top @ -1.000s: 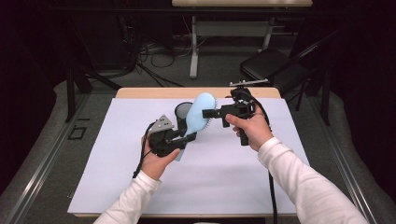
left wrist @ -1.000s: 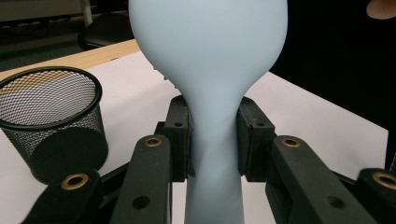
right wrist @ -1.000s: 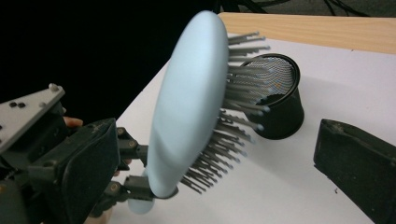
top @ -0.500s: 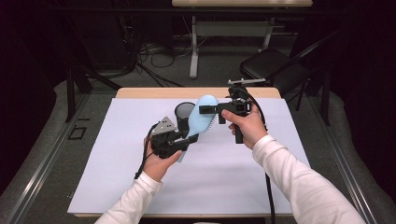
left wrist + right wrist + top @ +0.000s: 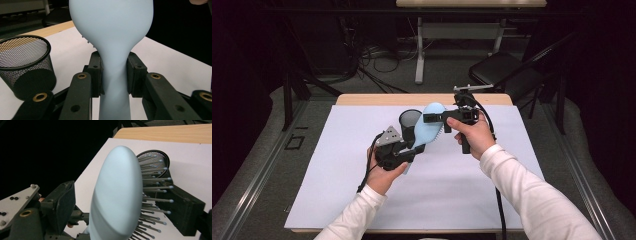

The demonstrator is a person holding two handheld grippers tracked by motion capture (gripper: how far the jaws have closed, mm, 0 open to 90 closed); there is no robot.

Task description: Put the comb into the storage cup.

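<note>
My left tool (image 5: 113,75) pinches the hairbrush (image 5: 112,37) handle; my right tool (image 5: 120,202) spreads around its head.

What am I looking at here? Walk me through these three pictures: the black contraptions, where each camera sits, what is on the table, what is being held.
There is no robot. A person sits at a table and holds a black two-jaw tool in each hand. The high view looks down from above: the left hand-held gripper and the right hand-held gripper both meet a light blue hairbrush, lifted above the white sheet that covers the table. A black mesh cup stands on the sheet just behind the brush.

The other two pictures come from small cameras riding on the tools. The left gripper view looks along its own jaws, which are shut on the brush's narrow handle. The right gripper view shows the brush head between its jaws, smooth back on one side, bristles on the other; the jaws look open around it.
</note>
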